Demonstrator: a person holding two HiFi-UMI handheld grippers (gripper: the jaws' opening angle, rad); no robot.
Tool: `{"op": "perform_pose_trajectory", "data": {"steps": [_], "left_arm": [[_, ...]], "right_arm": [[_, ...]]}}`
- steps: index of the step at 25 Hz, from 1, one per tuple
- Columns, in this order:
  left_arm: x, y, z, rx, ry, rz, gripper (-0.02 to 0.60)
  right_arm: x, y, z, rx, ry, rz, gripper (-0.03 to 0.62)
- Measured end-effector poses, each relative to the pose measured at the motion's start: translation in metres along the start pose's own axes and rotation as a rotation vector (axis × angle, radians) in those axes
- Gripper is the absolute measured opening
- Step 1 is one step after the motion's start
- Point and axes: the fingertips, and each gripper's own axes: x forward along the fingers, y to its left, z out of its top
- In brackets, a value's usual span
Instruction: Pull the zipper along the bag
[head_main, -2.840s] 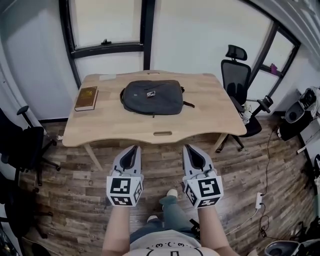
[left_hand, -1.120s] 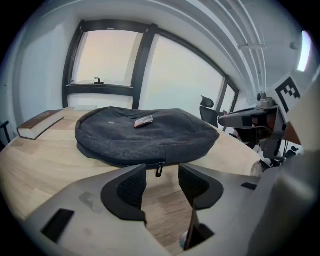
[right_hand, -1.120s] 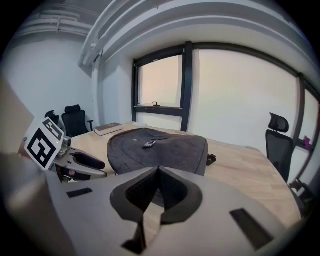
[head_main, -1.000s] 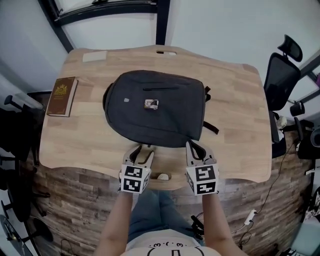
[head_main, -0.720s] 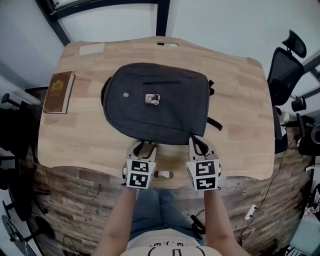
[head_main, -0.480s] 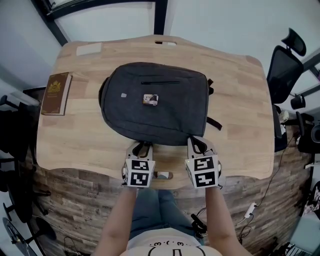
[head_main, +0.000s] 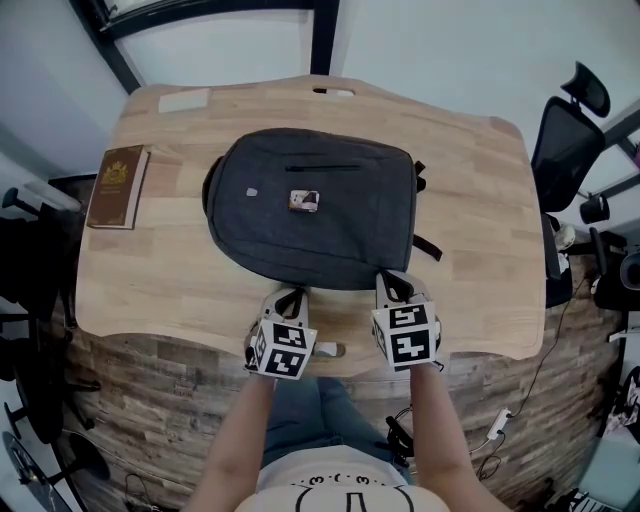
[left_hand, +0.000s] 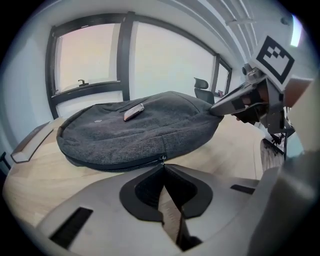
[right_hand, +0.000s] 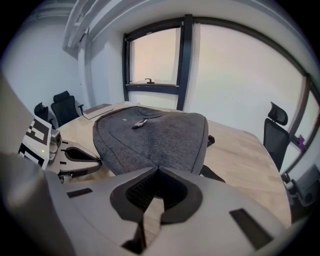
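Observation:
A dark grey backpack (head_main: 315, 210) lies flat on the wooden table (head_main: 480, 200). Its zipper (left_hand: 115, 167) runs along the near edge, ending at a small metal zipper pull (left_hand: 162, 159). My left gripper (head_main: 291, 295) has just been closing and its tips (left_hand: 163, 164) now meet on that pull. My right gripper (head_main: 392, 283) is shut, its tips (right_hand: 157, 168) against the bag's near right edge. I cannot tell whether fabric is pinched there. Each gripper shows in the other's view, the right gripper (left_hand: 215, 106) and the left gripper (right_hand: 97, 161).
A brown book (head_main: 116, 187) lies at the table's left edge and a pale pad (head_main: 184, 100) at the far left corner. A handle slot (head_main: 325, 350) is cut near the front edge between my grippers. A black office chair (head_main: 565, 150) stands to the right.
I have walked up to the table and both grippers have come to the bag's near edge. The left jaws have shut at the zipper pull and that gripper has rolled slightly.

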Motion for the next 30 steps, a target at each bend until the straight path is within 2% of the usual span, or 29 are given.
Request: {"op": "perform_pose_trajectory", "data": {"steps": [3,6,9,14,21,30], "left_arm": [[-0.003,0.003,-0.002,-0.012,0.018,0.005,0.018],[-0.009,0.005,-0.004,0.008,0.039,0.021,0.019],[-0.013,0.013,-0.006,0.006,0.042,0.048,0.020],[-0.020,0.052,-0.021,-0.086,0.064,0.100,0.020],[-0.032,0.101,-0.028,-0.088,0.084,0.163,0.020],[-0.027,0.099,-0.023,-0.047,0.074,0.115,0.020]], "right_arm": [[0.001,-0.002,-0.001,0.006,0.003,-0.021,0.051],[0.000,-0.001,-0.004,-0.015,0.008,-0.048,0.051],[0.002,-0.002,-0.005,-0.013,0.008,-0.031,0.051],[-0.001,-0.004,-0.005,0.001,-0.002,0.001,0.051],[-0.002,-0.012,-0.005,-0.013,-0.002,-0.031,0.051],[0.000,-0.064,-0.011,-0.019,0.026,-0.125,0.051]]}}
